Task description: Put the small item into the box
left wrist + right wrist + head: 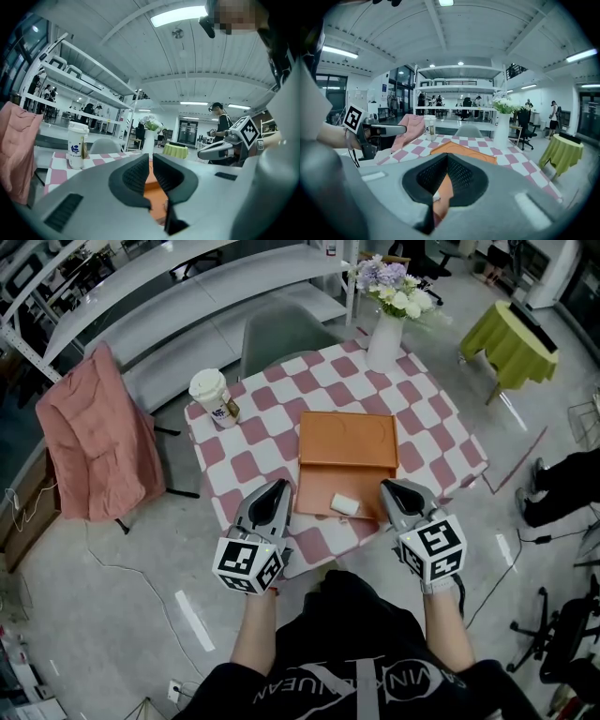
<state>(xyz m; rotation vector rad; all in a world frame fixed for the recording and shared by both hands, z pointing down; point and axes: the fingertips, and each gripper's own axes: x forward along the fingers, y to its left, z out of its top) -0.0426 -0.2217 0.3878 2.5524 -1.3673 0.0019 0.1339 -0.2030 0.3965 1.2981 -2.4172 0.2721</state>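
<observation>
An orange box (pixel 347 439) lies open on the checked table (pixel 441 446), its lid toward the back. A small white item (pixel 344 504) rests in the box's front tray, between my two grippers. My left gripper (pixel 281 487) hovers at the tray's left edge, jaws together and empty. My right gripper (pixel 387 487) hovers at the tray's right edge, shut on nothing. In the left gripper view the jaws (pixel 151 157) nearly touch, with orange showing below them. In the right gripper view the gripper (pixel 446 155) is shut above the orange box (pixel 464 150).
A lidded paper cup (pixel 210 393) stands at the table's back left and a white vase of flowers (pixel 386 334) at the back. A grey chair (pixel 281 329) sits behind the table. A pink cloth (pixel 94 437) drapes a chair at left; a green-covered table (pixel 506 338) stands at right.
</observation>
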